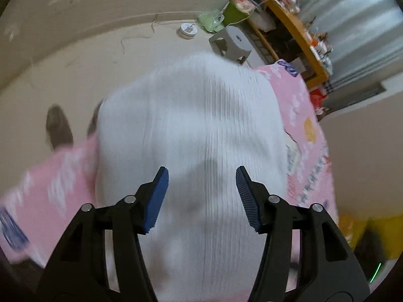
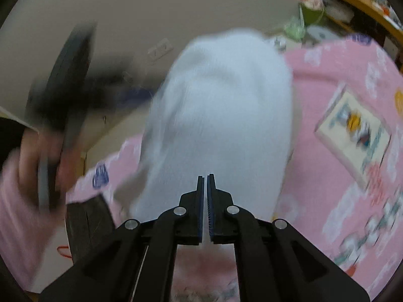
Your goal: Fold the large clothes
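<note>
The left tool [image 1: 201,173] points steeply down over a white ribbed garment [image 1: 191,125], its two blue-padded jaws standing well apart with nothing between them; the cloth lies below the fingertips and no pad presses on it. The right tool [image 2: 207,177] also tilts steeply down, its jaws drawn together to a thin slit, and no cloth shows pinched in that slit.

In the right wrist view the left tool [image 2: 63,105] appears as a dark blur at the left edge, gripped by a hand [image 2: 45,156] coming out of a pink sleeve [image 2: 15,214]. It is held to the left of the garment's edge; whether it touches the cloth cannot be told through the blur.

The white garment [image 2: 219,115] lies spread on a pink printed bedspread [image 1: 302,130], running lengthwise away from both tools, its near end passing under the fingertips and its far end reaching the bed's far edge. The right tool sits over the garment's near part, roughly along its middle.

Beyond the bed stand a grey stool [image 1: 233,41] on the pale floor [image 1: 75,70] and a cluttered wooden shelf [image 1: 294,27].
</note>
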{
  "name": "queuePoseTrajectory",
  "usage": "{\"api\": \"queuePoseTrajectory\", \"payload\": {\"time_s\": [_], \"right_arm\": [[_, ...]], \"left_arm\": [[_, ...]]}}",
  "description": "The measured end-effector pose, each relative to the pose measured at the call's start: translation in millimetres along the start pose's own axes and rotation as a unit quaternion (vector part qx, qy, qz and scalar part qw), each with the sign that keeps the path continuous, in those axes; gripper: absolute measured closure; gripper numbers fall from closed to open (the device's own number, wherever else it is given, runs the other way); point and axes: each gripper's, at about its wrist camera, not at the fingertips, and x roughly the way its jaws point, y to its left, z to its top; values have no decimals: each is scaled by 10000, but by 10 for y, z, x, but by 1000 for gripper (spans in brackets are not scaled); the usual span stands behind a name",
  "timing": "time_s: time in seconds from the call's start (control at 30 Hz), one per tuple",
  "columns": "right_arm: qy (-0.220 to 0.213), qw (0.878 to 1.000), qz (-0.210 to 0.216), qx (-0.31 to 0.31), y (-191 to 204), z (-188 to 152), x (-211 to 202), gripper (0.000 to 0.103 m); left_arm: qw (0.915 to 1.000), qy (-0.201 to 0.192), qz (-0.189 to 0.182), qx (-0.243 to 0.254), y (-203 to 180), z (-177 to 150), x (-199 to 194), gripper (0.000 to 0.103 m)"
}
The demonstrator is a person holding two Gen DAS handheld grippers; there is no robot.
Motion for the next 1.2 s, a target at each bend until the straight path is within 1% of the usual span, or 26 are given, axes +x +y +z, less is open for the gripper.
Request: {"api": "queuePoseTrajectory", "payload": {"time_s": [0.03, 0.07, 0.1, 0.13, 0.17, 0.2, 0.23, 0.27, 0.3, 0.37, 0.43, 0.5, 0.6, 0.63, 0.67, 0.7, 0.73, 0.77, 0.8, 0.83, 0.87, 0.93, 1.0, 1.03, 1.1, 1.2], "right_arm": [[93, 9997, -211, 54, -23, -112, 84, 99], [171, 9991, -375, 130, -31, -215, 168, 103], [149, 9982, -526, 228, -71, -317, 247, 103], [229, 9974, -634, 252, -89, -354, 310, 103], [303, 9966, -703, 312, -133, -379, 389, 103], [335, 9954, -800, 413, -196, -377, 482, 103], [360, 9947, -882, 395, -238, -377, 559, 103], [373, 9935, -1036, 294, -250, -367, 637, 103], [380, 9925, -1126, 288, -250, -365, 680, 103], [414, 9925, -993, 575, -332, -337, 713, 103], [431, 9939, -797, 632, -348, -321, 643, 103], [379, 9955, -430, 757, -367, -347, 496, 103], [163, 9963, -200, 824, -347, -397, 253, 98], [-6, 9965, -241, 798, -322, -427, 115, 93], [-110, 9965, -231, 798, -319, -429, 40, 85], [-290, 9962, -211, 795, -301, -458, -95, 78], [-443, 9958, -222, 773, -284, -487, -212, 62], [-611, 9952, -271, 716, -261, -511, -339, 51], [-799, 9944, -341, 599, -229, -526, -473, 49], [-943, 9934, -402, 517, -224, -536, -572, 47], [-1097, 9921, -415, 444, -214, -552, -681, 42], [-1395, 9884, -399, 438, -202, -621, -920, 32], [-1661, 9847, -155, 507, -179, -703, -1146, 22], [-1809, 9821, -147, 500, -155, -768, -1294, 11], [-2072, 9771, -230, 433, -74, -892, -1567, 8], [-2177, 9742, -492, 328, 95, -1021, -1958, 8]], "left_arm": [[9997, 118, 226, -19, 20, 135, 180, 48], [9987, 283, 425, 12, 53, 254, 368, 48], [9974, 357, 625, 94, 69, 334, 509, 47], [9943, 340, 979, 254, 44, 390, 615, 46], [9910, 418, 1180, 464, 0, 434, 750, 46], [9894, 532, 1240, 538, -9, 456, 862, 45], [9883, 575, 1296, 567, -4, 470, 913, 41], [9858, 598, 1455, 582, 14, 502, 977, 30], [9845, 632, 1528, 592, 27, 543, 997, 27], [9837, 641, 1554, 643, -12, 552, 966, 25], [9846, 557, 1533, 624, -37, 545, 845, 27], [9876, 351, 1405, 602, -18, 428, 611, 33], [9915, 25, 1153, 607, -46, 130, 231, 34], [9920, -45, 1091, 628, -74, 38, 133, 34], [9921, -141, 1065, 651, -107, -87, 20, 34], [9923, -306, 988, 680, -155, -281, -162, 34], [9925, -365, 915, 720, -223, -393, -251, 33], [9925, -423, 858, 756, -295, -547, -364, 33], [9924, -518, 799, 782, -362, -756, -520, 33], [9923, -552, 781, 783, -403, -890, -617, 28], [9926, -608, 768, 720, -444, -1050, -741, 19], [9935, -840, 607, 460, -479, -1334, -1014, 13], [9926, -1110, 411, 263, -502, -1590, -1298, 12], [9916, -1194, 440, 252, -530, -1697, -1409, 12], [9901, -1272, 519, 293, -633, -1890, -1656, 9], [9882, -1306, 627, 490, -810, -2111, -1988, 8]]}}
